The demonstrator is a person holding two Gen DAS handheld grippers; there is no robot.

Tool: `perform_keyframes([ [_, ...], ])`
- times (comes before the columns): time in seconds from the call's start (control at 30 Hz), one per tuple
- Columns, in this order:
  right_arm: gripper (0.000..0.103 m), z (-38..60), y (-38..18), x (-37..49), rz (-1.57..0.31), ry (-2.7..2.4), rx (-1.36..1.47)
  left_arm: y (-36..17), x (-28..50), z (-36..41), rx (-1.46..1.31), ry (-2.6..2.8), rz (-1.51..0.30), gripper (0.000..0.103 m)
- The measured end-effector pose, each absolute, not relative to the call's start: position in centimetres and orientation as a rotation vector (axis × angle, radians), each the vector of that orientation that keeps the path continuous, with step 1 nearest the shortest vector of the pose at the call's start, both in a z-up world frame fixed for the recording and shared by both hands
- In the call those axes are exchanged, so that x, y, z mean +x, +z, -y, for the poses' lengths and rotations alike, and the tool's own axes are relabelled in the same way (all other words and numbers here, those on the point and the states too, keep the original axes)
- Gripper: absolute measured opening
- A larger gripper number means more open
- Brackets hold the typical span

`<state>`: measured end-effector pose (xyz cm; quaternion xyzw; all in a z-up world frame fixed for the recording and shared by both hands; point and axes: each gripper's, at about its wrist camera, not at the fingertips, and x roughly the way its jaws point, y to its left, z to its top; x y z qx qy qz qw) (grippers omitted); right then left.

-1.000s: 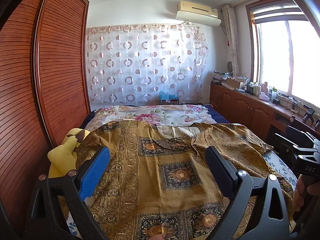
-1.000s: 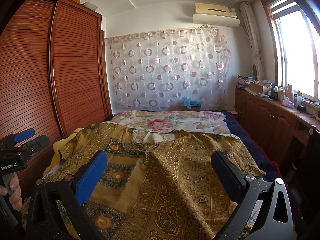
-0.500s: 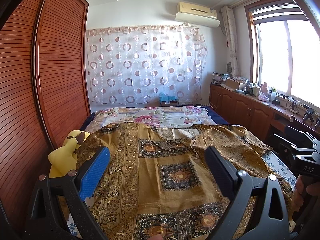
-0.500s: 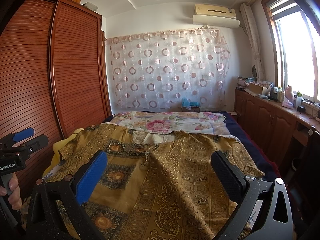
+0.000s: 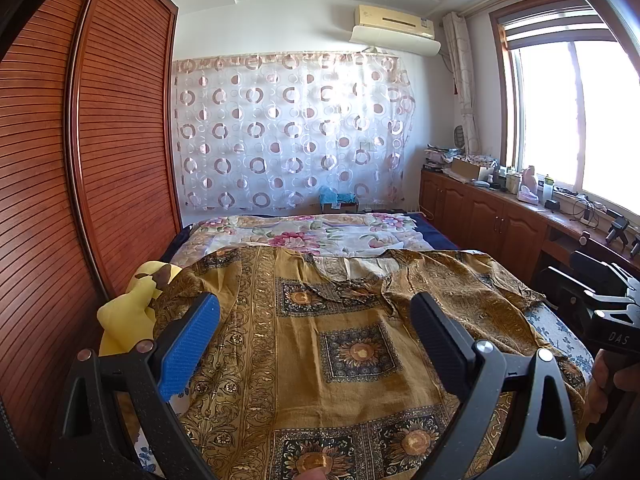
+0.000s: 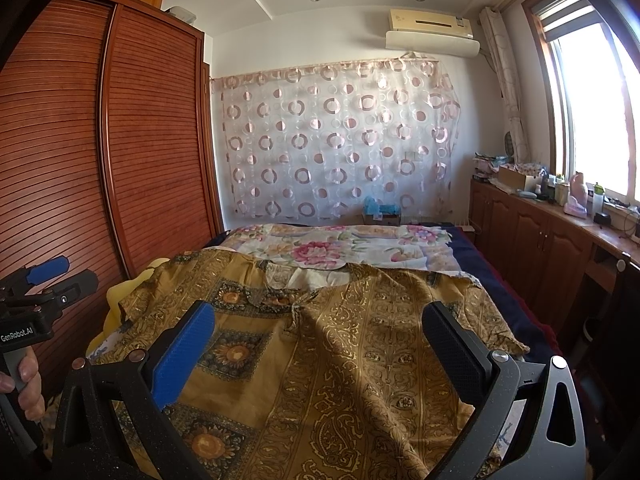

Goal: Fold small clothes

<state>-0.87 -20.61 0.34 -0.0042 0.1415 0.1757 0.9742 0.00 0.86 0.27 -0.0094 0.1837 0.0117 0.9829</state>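
The garment (image 5: pixel 352 344) lies spread face-up across the near half of the bed (image 5: pixel 400 236), a thin ochre cloth printed with dark sunflower squares and scrolled borders. It looks light and limp to me: it wrinkles into soft ridges and drapes over the bed's edge on the right, so I judge it will sag and slide the moment I lift it and will hold no shape of its own. Nothing about it seems fragile, but a single layer could slip out of a shallow pinch. I would take it at the edges or corners, where the cloth doubles at a hem, one hold per side, so the fold line stays straight. The neck opening sits toward the far end, near the flowered sheet (image 5: pixel 312 236).

My left gripper (image 5: pixel 316 320) hangs above the garment's left-centre, fingers spread wide with nothing between them; the cloth lies below and ahead of it, not touching. My right gripper (image 6: pixel 320 328) is likewise wide apart and empty, above the right-centre of the garment (image 6: pixel 360 360), with the right sleeve draping off beyond its black finger. In the right view my left hand (image 6: pixel 24 384) shows on its handle at the far left.

A yellow plush toy (image 5: pixel 132 308) pokes out from under the garment's left edge, beside the wooden wardrobe (image 5: pixel 100 160). It could snag a fold there.
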Motion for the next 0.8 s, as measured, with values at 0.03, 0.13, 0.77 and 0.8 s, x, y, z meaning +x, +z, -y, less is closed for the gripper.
perform_keyframes([
  [0.03,0.103,20.6,0.3,-0.9,-0.285,0.354,-0.009,0.3,0.0,-0.8,-0.019,0.023,-0.369,0.097],
  [0.13,0.103,20.6,0.3,-0.9,-0.284,0.354,-0.009,0.3,0.0,-0.9,-0.019,0.024,-0.369,0.097],
  [0.77,0.103,19.0,-1.2,2.2,-0.319,0.402,-0.039,-2.0,2.6,-3.9,-0.022,0.061,-0.436,0.097],
  [0.8,0.103,18.9,-1.3,2.5,-0.323,0.405,-0.045,-2.4,3.0,-4.6,-0.025,0.070,-0.446,0.097],
])
